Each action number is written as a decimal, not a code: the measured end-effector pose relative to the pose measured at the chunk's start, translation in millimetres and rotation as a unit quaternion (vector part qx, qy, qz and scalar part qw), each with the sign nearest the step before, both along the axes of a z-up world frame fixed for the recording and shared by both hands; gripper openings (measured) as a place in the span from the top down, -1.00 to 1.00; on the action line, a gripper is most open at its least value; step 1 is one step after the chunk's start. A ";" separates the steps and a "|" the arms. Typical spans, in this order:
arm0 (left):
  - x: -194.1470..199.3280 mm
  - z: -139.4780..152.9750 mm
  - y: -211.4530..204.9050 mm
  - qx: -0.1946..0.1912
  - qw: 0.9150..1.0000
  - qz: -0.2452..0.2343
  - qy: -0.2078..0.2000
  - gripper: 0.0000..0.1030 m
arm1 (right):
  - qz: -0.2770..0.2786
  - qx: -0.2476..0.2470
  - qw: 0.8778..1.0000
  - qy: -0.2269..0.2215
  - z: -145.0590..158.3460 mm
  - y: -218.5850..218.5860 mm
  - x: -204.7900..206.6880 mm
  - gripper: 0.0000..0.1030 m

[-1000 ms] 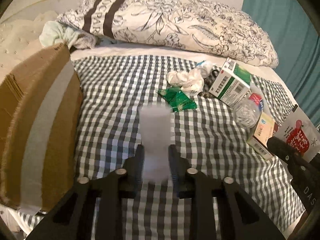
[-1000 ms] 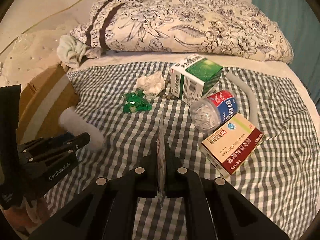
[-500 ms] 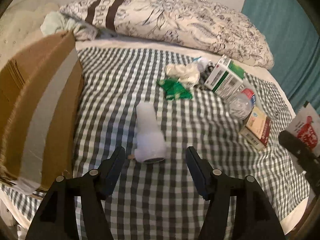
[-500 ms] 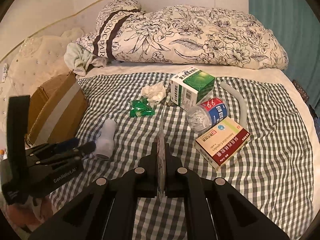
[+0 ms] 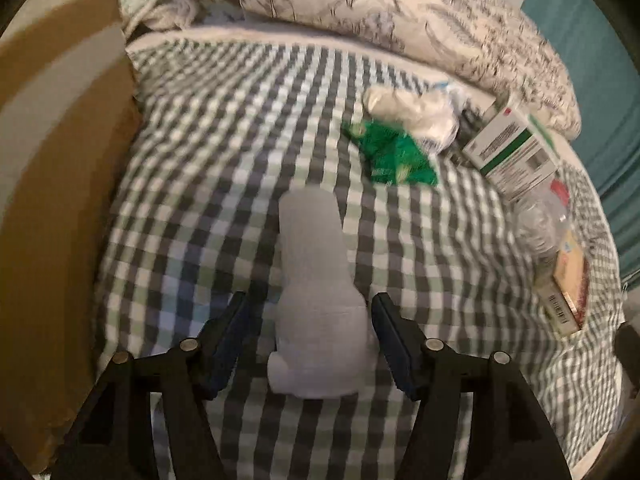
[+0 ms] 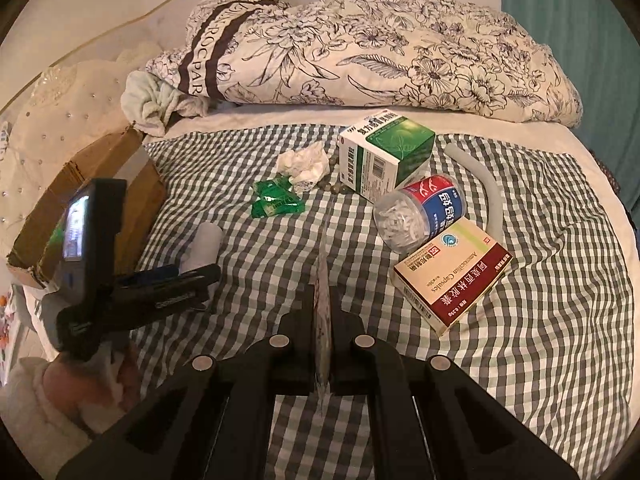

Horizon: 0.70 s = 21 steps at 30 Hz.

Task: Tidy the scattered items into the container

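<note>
On the bed, the checked cloth (image 6: 500,360) carries the scattered things, and the places here are taken from the green box (image 6: 386,158) near its far edge. The left gripper (image 5: 312,320) is low over the cloth, well to the near left of the green box, with its jaws closing around a white roll (image 5: 320,300) that lies flat between them; a gap shows on each side, so the pads are not pressing on it. The roll (image 6: 204,246) lies lengthwise along the fingers, its far end pointing toward the green packet (image 6: 276,200). That packet sits left of the green box, with a crumpled tissue (image 6: 304,164) between them. A clear jar (image 6: 420,212) with a red and blue label lies on its side just in front of the box, and a red and cream carton (image 6: 452,276) lies flat nearer still, touching the jar. A grey tube (image 6: 484,188) curves to the right of the box. The cardboard box (image 6: 100,184) stands far to the left, at the cloth's edge. The right gripper (image 6: 322,280) hangs over the near middle of the cloth, jaws pressed together on a thin flat pouch (image 6: 322,340) seen edge-on. A floral duvet (image 6: 360,52) lies behind the green box.
</note>
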<state>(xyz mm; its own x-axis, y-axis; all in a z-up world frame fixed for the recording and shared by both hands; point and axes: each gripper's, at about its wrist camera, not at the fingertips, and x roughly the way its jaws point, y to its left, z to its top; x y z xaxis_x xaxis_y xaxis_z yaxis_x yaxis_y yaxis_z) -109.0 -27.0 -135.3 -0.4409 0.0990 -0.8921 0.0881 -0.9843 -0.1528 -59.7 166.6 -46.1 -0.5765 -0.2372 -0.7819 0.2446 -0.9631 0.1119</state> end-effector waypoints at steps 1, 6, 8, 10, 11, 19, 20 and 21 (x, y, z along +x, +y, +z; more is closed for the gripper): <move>0.5 -1.6 0.2 0.000 1.000 -0.001 0.002 0.10 | 0.000 0.000 1.000 -0.001 -0.7 -0.2 -1.4 0.93; 6.6 5.2 0.6 -0.008 1.000 -0.002 0.012 0.10 | -0.003 0.000 1.000 -0.007 -3.5 0.4 -6.5 0.93; 8.6 13.1 -1.1 -0.003 1.000 0.002 0.022 0.10 | -0.002 -0.002 1.000 -0.006 -2.8 0.5 -7.2 0.93; 13.5 26.0 -2.6 0.002 0.999 0.006 0.037 0.10 | 0.001 -0.003 1.000 -0.005 -2.2 -0.3 -7.2 0.93; 16.6 34.1 -2.6 0.001 0.999 0.007 0.046 0.10 | 0.002 -0.004 1.000 -0.004 -1.8 -0.8 -6.5 0.93; 38.6 86.6 5.0 -0.021 0.996 0.005 0.090 0.10 | 0.006 -0.011 1.000 0.007 8.3 -2.1 2.6 0.93; 42.2 94.5 6.3 -0.024 0.995 0.002 0.095 0.10 | 0.006 -0.012 1.000 0.010 10.6 -2.3 4.5 0.93; 43.8 100.1 6.4 -0.024 0.995 0.002 0.099 0.10 | 0.006 -0.012 1.000 0.012 12.4 -2.5 5.5 0.93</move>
<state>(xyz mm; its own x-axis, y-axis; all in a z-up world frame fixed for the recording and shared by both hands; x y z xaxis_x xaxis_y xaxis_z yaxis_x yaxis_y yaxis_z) -65.2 -20.6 -35.2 -0.6088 0.0567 -0.7913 0.0640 -0.9907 -0.1202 -54.2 164.1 -33.7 -0.5912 -0.2639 -0.7622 0.2596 -0.9569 0.1299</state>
